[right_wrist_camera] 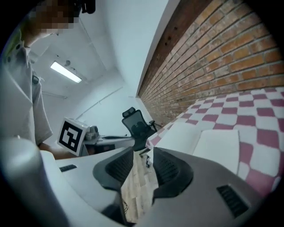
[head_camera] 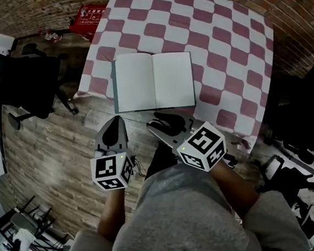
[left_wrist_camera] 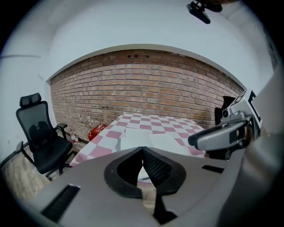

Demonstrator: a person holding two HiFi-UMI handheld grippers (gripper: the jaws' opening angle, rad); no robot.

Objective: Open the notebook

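The notebook (head_camera: pixel 153 82) lies open with blank white pages up, near the front edge of the table with the red and white checked cloth (head_camera: pixel 236 47). Both grippers hang off the table, close to the person's body. My left gripper (head_camera: pixel 114 125) is below the notebook's left corner, over the wooden floor; its jaws meet at the tips with nothing between them (left_wrist_camera: pixel 143 150). My right gripper (head_camera: pixel 156 120) is just off the table's front edge, below the notebook's middle. Its jaws stand apart, and only floor shows in the gap (right_wrist_camera: pixel 144 153). The open notebook (right_wrist_camera: pixel 199 142) lies beyond them.
A black office chair (head_camera: pixel 28 85) stands left of the table, with a red box (head_camera: pixel 90 17) on the floor by the brick wall. Another dark chair (head_camera: pixel 307 109) and cluttered gear sit at the right. Wooden floor lies between me and the table.
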